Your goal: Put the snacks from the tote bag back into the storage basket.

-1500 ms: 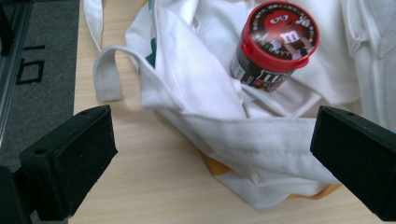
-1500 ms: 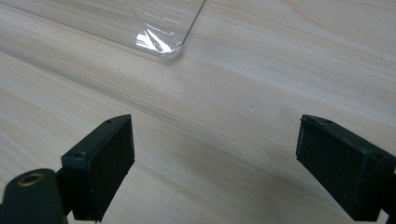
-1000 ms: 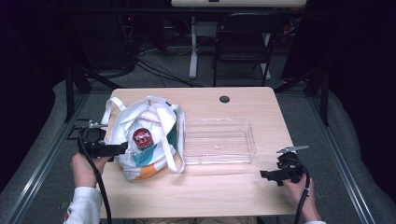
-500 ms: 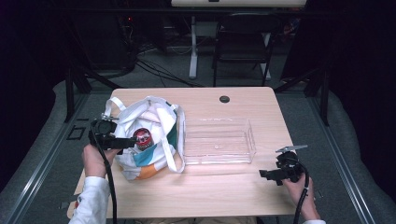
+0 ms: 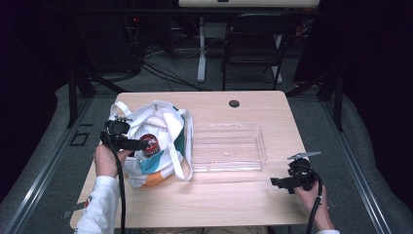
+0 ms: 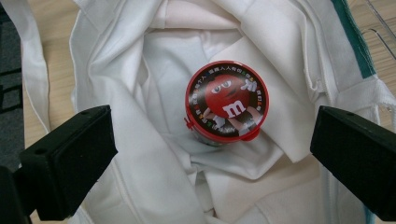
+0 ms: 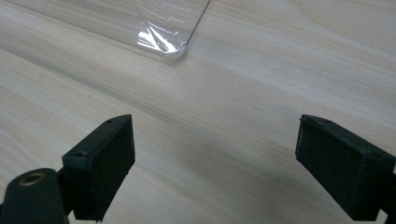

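A white tote bag with teal and orange patches lies open on the left of the table. Inside it stands a round candy tub with a red lid, also visible from above as the red lid. My left gripper hovers over the bag's mouth, open, its jaws wide on either side of the tub without touching it. My left gripper holds nothing. A clear plastic tray sits mid-table, empty. My right gripper rests low near the table's front right, open and empty, just short of the tray's corner.
The bag's white straps trail toward the tray. A small black disc lies near the table's far edge. Bare wood spreads under the right gripper. A dark chair and cables stand beyond the table.
My left gripper has moved right and forward from the bag's left edge to a spot over its opening, above the red-lidded tub. The right gripper has stayed put.
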Available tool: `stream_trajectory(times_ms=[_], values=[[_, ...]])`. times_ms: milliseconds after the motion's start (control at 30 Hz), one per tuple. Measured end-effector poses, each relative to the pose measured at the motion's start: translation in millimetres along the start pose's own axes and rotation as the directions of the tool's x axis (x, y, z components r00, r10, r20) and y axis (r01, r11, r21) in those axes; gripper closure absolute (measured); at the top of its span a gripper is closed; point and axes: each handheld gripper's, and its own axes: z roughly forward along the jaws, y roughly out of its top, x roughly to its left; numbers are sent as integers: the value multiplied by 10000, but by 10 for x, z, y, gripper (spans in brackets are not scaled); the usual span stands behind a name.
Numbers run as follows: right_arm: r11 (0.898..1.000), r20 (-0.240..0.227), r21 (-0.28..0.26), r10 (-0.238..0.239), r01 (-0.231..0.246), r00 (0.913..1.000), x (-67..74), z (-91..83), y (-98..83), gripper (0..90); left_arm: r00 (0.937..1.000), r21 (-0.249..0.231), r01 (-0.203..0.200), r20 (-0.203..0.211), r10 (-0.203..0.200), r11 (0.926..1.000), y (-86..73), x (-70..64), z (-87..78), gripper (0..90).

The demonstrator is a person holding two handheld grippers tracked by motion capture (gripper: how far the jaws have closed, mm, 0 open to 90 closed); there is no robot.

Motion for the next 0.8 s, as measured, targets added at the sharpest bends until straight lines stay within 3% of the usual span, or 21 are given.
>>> stream_trajectory(times_ms=[467, 800], values=[[10000, -13, 37, -53, 53, 10000, -4, 0, 6, 115, 9999, 794, -61, 88, 54, 9968, 157, -13, 219, 0], [10000, 9, 29, -34, 34, 10000, -8, -1, 4, 116, 9992, 1305, -412, 49, 409, 9906, 250, -71, 390, 1]])
